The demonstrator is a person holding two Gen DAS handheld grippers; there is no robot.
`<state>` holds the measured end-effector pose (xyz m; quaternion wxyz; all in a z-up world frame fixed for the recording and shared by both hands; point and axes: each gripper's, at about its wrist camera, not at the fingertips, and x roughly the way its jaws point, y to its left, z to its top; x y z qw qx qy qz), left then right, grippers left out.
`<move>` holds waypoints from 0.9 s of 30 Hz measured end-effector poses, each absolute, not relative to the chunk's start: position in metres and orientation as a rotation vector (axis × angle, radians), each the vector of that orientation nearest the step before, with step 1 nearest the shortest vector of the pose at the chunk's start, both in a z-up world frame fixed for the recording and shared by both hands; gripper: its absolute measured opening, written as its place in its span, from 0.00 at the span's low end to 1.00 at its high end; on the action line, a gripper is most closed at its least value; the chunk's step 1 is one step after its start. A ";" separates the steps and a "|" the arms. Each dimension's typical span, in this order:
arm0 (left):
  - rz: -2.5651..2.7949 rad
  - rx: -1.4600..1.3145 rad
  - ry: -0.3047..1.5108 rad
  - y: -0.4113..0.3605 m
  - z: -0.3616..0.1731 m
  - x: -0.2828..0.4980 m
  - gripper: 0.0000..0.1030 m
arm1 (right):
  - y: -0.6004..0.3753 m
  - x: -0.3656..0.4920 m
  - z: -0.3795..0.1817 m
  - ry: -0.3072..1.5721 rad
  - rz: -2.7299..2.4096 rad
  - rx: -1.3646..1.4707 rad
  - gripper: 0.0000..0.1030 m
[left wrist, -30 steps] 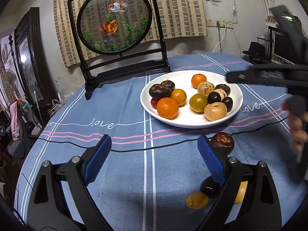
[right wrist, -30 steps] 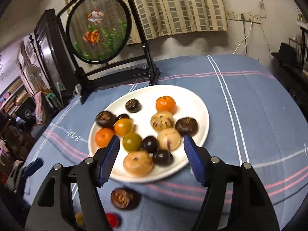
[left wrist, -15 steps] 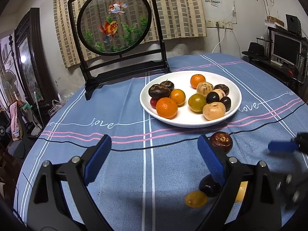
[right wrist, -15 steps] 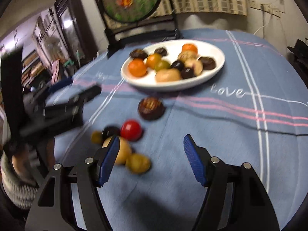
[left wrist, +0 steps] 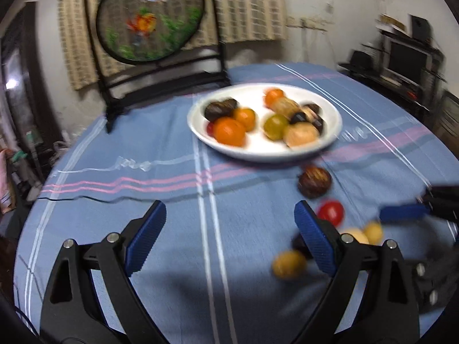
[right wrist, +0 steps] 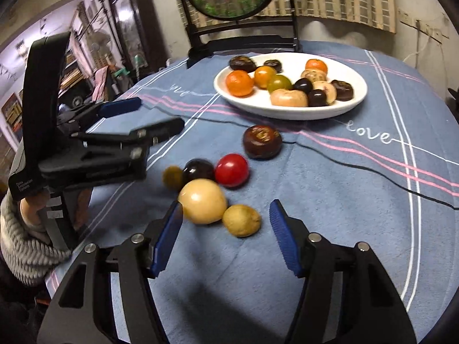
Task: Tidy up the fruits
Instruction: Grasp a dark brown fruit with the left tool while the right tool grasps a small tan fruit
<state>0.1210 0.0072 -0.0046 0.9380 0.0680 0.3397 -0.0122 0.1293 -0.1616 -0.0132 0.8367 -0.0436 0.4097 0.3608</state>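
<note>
A white plate [right wrist: 355, 101] holds several fruits: oranges, a green one, dark and tan ones; it also shows in the left wrist view [left wrist: 334, 134]. Loose on the blue cloth lie a dark brown fruit [right wrist: 262, 142], a red one [right wrist: 231, 170], a dark one [right wrist: 198, 169], a big pale yellow one [right wrist: 203, 205], a small yellow one [right wrist: 241, 220] and an olive one [right wrist: 172, 177]. My right gripper [right wrist: 225, 236] is open, just short of the two yellow fruits. My left gripper [left wrist: 229, 236] is open and empty; it shows at the left of the right view [right wrist: 149, 117].
A round fish screen on a black stand [left wrist: 152, 14] stands behind the plate. The round table's edge [left wrist: 441, 143] curves on the right. Dark furniture [right wrist: 129, 28] stands beyond the left side.
My right gripper has swung from above the plate down to the loose fruits near the table's front. My left gripper's view has shifted and blurred; the red fruit now shows there.
</note>
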 end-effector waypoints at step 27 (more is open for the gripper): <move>-0.290 -0.060 0.885 0.002 -0.034 0.152 0.76 | -0.175 0.135 -0.020 0.919 0.794 -0.120 0.41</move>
